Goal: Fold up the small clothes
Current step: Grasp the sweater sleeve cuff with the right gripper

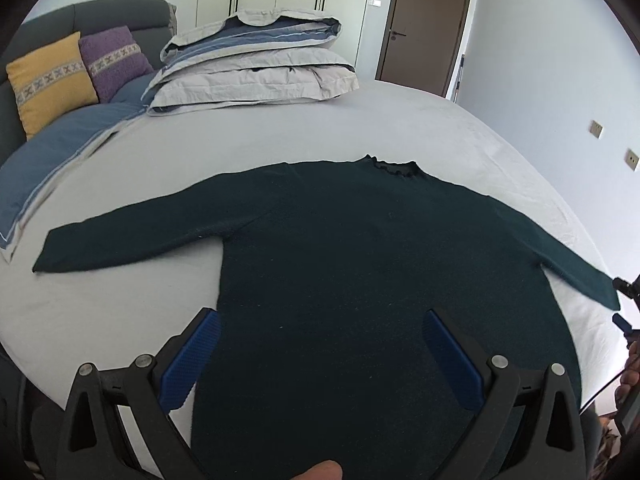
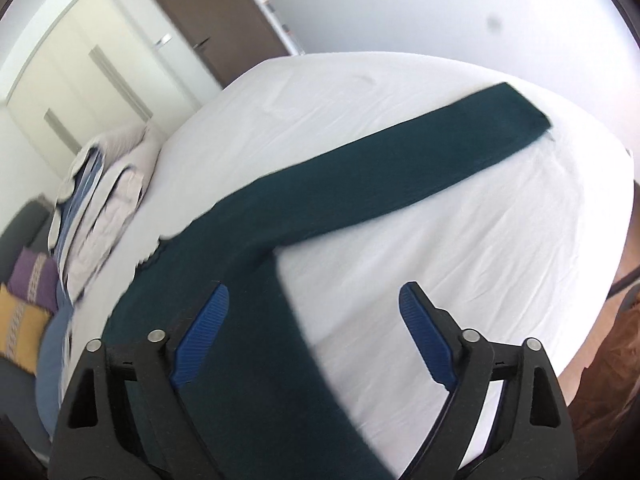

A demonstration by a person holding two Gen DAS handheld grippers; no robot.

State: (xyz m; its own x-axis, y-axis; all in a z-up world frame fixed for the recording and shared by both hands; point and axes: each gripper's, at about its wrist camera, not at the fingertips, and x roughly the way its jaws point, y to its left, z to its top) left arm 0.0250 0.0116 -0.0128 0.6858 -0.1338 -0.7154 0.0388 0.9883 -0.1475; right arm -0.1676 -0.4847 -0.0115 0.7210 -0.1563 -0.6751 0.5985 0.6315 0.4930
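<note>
The dark green sweater (image 1: 340, 248) is spread flat on the white bed sheet (image 1: 280, 132), and the left gripper (image 1: 320, 324) is held over its lower body with the jaws wide apart and nothing clamped between them. In the left wrist view the blue pads (image 1: 188, 364) are seen at the lower left and lower right, the left one at the garment's side edge, the right one over the fabric. From there the body runs up the frame to the frilled collar (image 1: 394, 166) at upper centre, one sleeve reaching to the left edge and the other to the right edge. A fingertip (image 1: 320, 470) is visible at the bottom centre.

In the right wrist view, which is blurred, the right gripper (image 2: 314, 294) is likewise seen with its jaws spread and empty. The sweater's side edge (image 2: 296, 312) passes between the fingers: the left blue pad is set over the fabric, the right one over bare sheet. One sleeve (image 2: 420, 152) is laid out diagonally toward the upper right of the frame, flat on the sheet.

Further out, folded bedding (image 1: 256, 68) is stacked at the upper centre of the left view, with a yellow cushion (image 1: 50, 80) and a purple cushion (image 1: 114, 60) at upper left and a brown door (image 1: 426, 24) at upper right.
</note>
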